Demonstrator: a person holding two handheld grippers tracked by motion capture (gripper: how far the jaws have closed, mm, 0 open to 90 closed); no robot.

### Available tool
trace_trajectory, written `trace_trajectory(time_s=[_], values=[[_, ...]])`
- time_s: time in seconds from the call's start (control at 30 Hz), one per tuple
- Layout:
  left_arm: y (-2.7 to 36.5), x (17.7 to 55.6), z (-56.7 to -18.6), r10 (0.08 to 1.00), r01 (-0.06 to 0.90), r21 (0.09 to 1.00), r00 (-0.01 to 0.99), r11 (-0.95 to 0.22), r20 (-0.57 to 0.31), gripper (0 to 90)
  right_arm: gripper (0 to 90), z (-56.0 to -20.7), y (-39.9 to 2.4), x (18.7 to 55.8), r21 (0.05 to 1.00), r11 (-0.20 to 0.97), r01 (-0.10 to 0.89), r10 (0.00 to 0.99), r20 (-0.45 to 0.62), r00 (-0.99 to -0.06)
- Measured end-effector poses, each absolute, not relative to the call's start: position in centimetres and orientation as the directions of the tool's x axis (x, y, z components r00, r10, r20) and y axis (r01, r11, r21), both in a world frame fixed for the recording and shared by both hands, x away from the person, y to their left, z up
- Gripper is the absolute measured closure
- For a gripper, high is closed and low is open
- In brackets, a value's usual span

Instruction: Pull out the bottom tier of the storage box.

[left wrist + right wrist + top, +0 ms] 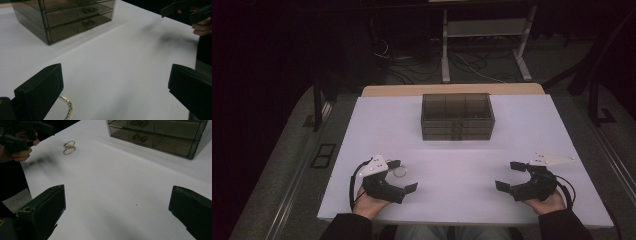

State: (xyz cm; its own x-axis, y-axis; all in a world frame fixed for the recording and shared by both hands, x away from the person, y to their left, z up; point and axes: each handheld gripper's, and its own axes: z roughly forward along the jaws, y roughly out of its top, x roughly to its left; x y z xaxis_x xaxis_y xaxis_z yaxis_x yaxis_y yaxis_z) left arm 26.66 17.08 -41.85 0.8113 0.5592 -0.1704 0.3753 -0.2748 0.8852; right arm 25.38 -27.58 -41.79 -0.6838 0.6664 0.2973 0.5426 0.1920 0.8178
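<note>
Both grippers rest open on a white table, holding nothing.

The left gripper (403,176) sits at the lower left of the high view, jaws spread wide; the right gripper (507,176) sits at the lower right, jaws likewise apart. Each is held by a hand (371,202) entering from the bottom edge. A smoked, see-through drawer box (457,116) stands at upper centre of the table (452,150), well apart from both grippers. A gold chain (68,110) lies on the table just beside the left gripper's jaw. In the right gripper view the chain appears at upper left as two small loops (69,147), touching one another.
</note>
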Motion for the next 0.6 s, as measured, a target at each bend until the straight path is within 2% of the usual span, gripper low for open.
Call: trace_trajectory(time_s=[0.6], values=[[15.7, 28.1, -39.9, 0.562, 0.386, 0.872, 0.811, -0.301, -0.165, 0.0, 0.2, -41.9, -28.1, 25.3, 0.814, 0.18, 0.552, 0.68, 0.303, -0.668]])
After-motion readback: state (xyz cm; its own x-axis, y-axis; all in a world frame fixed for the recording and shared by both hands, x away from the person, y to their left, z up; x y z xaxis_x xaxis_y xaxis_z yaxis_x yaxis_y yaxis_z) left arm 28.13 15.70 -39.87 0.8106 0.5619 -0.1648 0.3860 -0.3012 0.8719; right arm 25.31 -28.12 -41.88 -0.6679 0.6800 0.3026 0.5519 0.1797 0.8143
